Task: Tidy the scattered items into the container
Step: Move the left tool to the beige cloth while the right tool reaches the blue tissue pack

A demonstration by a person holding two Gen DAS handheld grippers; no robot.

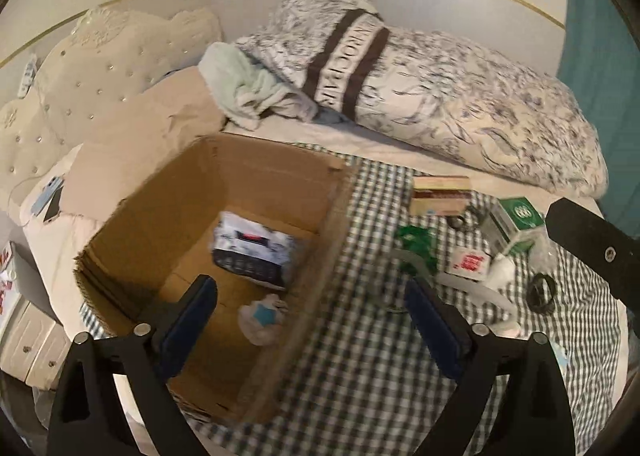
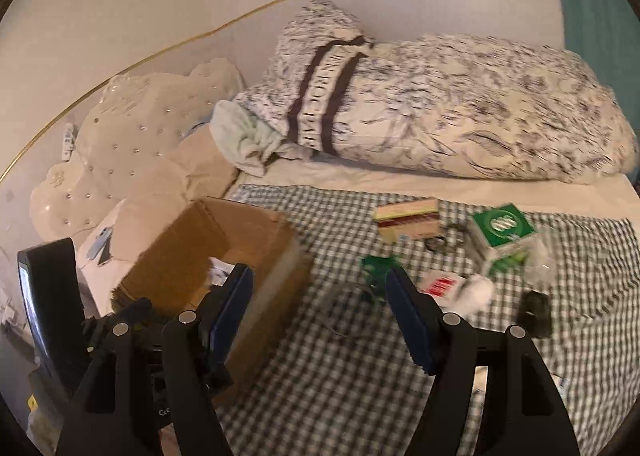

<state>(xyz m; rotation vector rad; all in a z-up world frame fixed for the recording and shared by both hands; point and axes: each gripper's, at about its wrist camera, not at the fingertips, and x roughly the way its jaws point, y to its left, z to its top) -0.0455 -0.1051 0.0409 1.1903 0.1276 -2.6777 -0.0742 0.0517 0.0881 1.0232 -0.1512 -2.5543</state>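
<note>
Nearest the lens, the left claw stands wide open and empty above the near rim of the open cardboard box, which sits on the checked cloth spread over the bed and holds a dark-and-white packet and a small white wad. Right of the box, the scattered items lie close together on the cloth: a tan carton, a green-topped box, a red-and-white packet, a green wrapper and a black ring. Over the cloth between box and clutter, the right claw hangs parted with nothing between its fingers.
</note>
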